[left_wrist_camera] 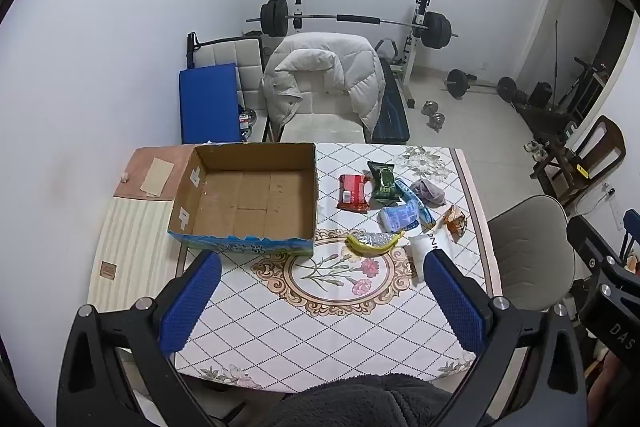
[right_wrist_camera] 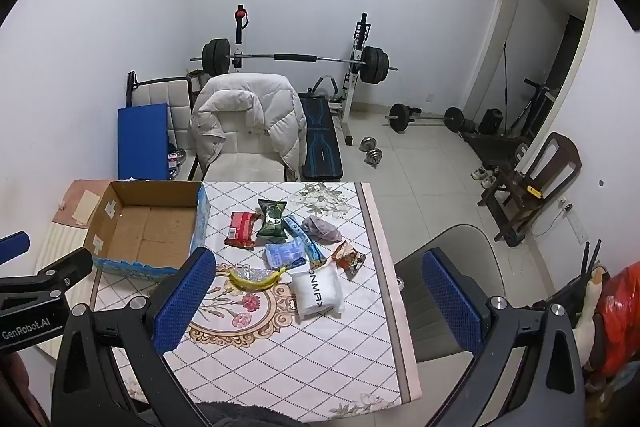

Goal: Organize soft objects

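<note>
Left wrist view shows your left gripper (left_wrist_camera: 320,307) held above the near part of the counter (left_wrist_camera: 340,339), its blue fingers (left_wrist_camera: 192,307) spread wide apart with nothing between them. Ahead of its left finger sits the open cardboard box (left_wrist_camera: 248,199), showing only its bare bottom. Ahead of its right finger lies the cluster of soft objects: a banana (left_wrist_camera: 374,245) nearest, on top of a silver foil pack (left_wrist_camera: 374,238); beyond them a light blue packet (left_wrist_camera: 398,219), a red snack bag (left_wrist_camera: 353,193), a green snack bag (left_wrist_camera: 384,183), a purple cloth (left_wrist_camera: 429,191) and an orange wrapper (left_wrist_camera: 455,221).

Right wrist view shows your right gripper (right_wrist_camera: 320,299) likewise wide open and holding nothing, hovering over the counter's near right edge. A white pouch (right_wrist_camera: 318,291) lies between its fingers and slightly ahead, just beside the banana (right_wrist_camera: 256,281). The box (right_wrist_camera: 148,227) stands ahead of its left finger, well apart from the packets.
</note>
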